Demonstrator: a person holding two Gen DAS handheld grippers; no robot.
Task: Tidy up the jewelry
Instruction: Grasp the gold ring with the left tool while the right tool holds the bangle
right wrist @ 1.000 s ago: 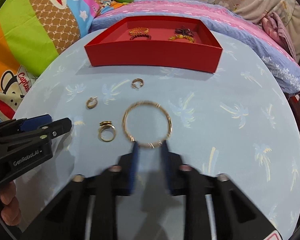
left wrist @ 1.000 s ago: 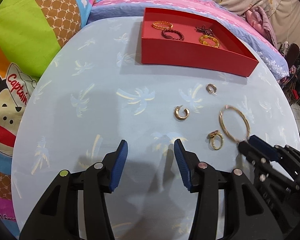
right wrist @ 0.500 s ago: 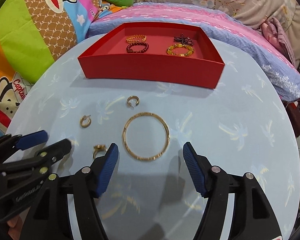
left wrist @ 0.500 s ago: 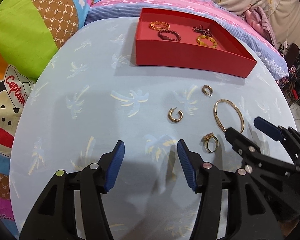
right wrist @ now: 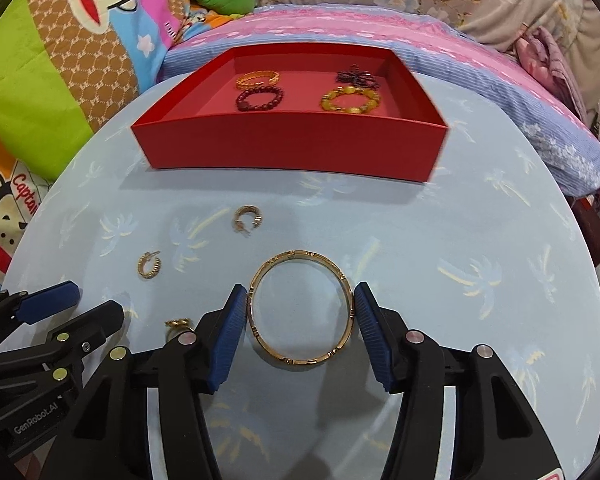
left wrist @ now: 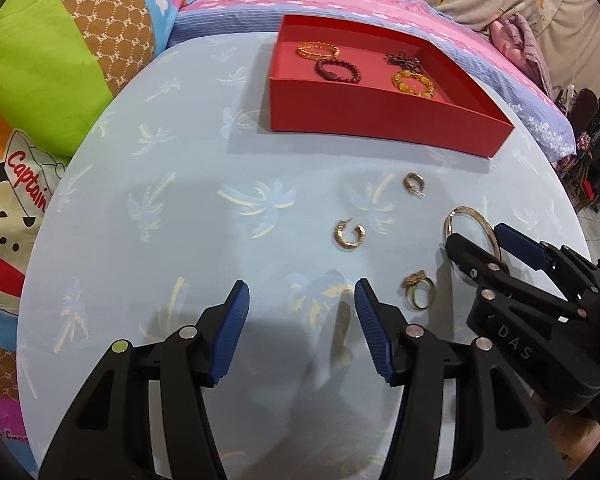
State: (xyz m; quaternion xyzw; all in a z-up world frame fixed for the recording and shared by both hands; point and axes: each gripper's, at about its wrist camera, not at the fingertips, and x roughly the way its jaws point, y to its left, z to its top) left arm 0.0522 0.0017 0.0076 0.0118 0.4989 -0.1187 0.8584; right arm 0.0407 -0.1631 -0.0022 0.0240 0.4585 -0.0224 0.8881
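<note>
A gold bangle (right wrist: 342, 280) lies flat on the blue table, between the open fingers of my right gripper (right wrist: 300, 312), one blue pad on each side. In the left wrist view the bangle (left wrist: 456, 216) is partly hidden by the right gripper (left wrist: 480, 236). Two gold hoop earrings (left wrist: 350, 234) (left wrist: 414, 184) and a gold ring (left wrist: 418, 292) lie loose on the table. My left gripper (left wrist: 300, 312) is open and empty, low over the table, left of the ring. The red tray (right wrist: 292, 144) at the back holds several bracelets.
The round table (left wrist: 180, 220) has a light blue palm-print cloth. Colourful cushions (left wrist: 40, 60) lie along its left edge and pink and blue bedding (right wrist: 500, 80) behind the tray. The table's right edge drops to the floor.
My right gripper opened and moved forward, so that its fingers now stand on either side of the bangle. My left gripper hardly moved and stayed open.
</note>
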